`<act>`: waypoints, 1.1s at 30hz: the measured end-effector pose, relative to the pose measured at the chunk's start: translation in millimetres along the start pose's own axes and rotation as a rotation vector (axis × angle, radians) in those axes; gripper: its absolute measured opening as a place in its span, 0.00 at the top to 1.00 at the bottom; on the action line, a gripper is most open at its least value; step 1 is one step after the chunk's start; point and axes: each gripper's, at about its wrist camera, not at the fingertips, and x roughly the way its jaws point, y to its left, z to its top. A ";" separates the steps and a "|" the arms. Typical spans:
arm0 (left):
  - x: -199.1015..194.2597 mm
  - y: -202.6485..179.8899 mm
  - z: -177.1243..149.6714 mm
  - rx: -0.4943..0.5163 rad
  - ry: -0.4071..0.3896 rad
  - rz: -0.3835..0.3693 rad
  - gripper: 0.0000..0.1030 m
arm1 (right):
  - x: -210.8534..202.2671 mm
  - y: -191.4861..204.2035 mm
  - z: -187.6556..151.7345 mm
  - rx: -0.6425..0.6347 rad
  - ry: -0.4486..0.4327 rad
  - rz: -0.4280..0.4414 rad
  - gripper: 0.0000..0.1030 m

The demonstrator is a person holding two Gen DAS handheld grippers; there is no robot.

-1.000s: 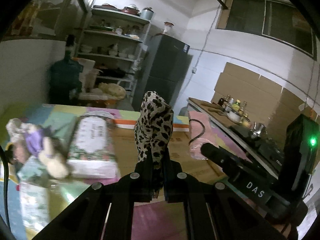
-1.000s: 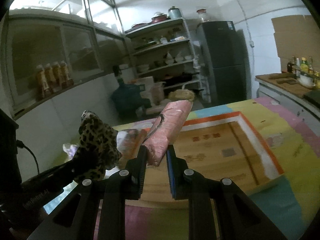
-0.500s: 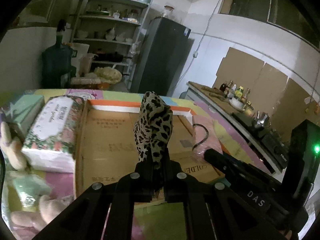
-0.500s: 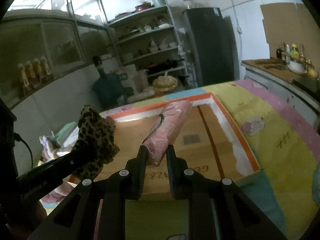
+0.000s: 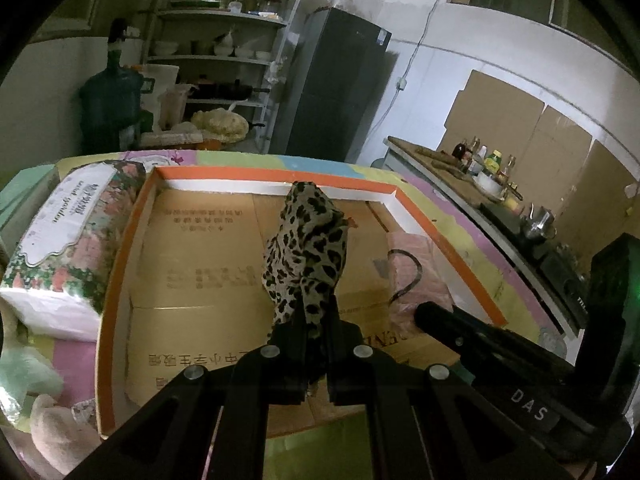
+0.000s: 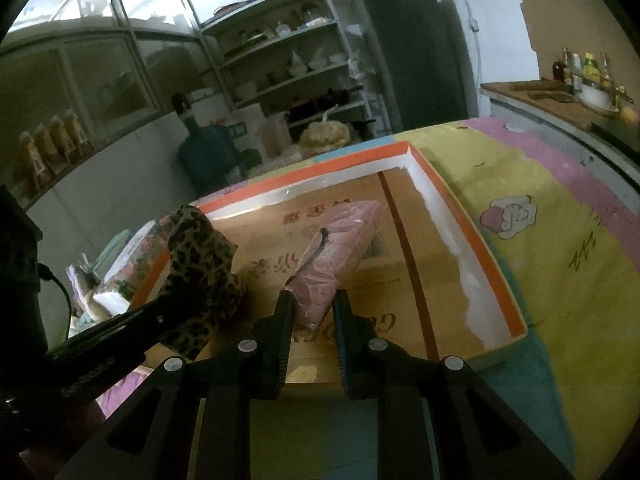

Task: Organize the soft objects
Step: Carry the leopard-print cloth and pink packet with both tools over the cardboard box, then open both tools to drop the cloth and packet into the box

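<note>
My left gripper (image 5: 314, 320) is shut on a leopard-print cloth (image 5: 306, 256) and holds it upright over the near part of a shallow orange-rimmed cardboard box (image 5: 120, 264). My right gripper (image 6: 311, 304) is shut on a pink wrapped soft pack (image 6: 340, 252), low over the box floor (image 6: 404, 280); I cannot tell if it touches. The pink pack also shows in the left wrist view (image 5: 416, 276), right of the cloth. The cloth and left gripper show at the left of the right wrist view (image 6: 200, 276).
A floral tissue pack (image 5: 68, 240) lies left of the box. Plush toys (image 5: 52, 432) sit at the near left. The box stands on a colourful cloth-covered table (image 6: 560, 280). Shelves, a fridge and a counter with bottles stand behind.
Both grippers have moved forward and down over the box with their loads. The pink pack now sits low inside the box; the leopard cloth is above the box floor.
</note>
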 end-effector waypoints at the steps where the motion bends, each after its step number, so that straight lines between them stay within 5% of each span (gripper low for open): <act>1: 1.6 -0.1 -0.3 0.001 0.004 0.001 0.94 | 0.3 0.4 0.2 -0.001 0.001 0.000 0.80; 8: 7.8 -2.7 -2.6 0.015 0.027 0.002 0.89 | 2.2 1.2 0.7 -0.022 -0.004 -0.022 0.75; 13: 6.7 -2.7 -1.8 0.015 0.022 0.003 0.57 | 0.2 3.4 -0.1 -0.032 -0.009 -0.040 0.70; 33: -36.9 1.1 -0.7 0.039 -0.078 0.025 0.29 | -30.4 10.2 0.4 -0.028 -0.064 -0.054 0.62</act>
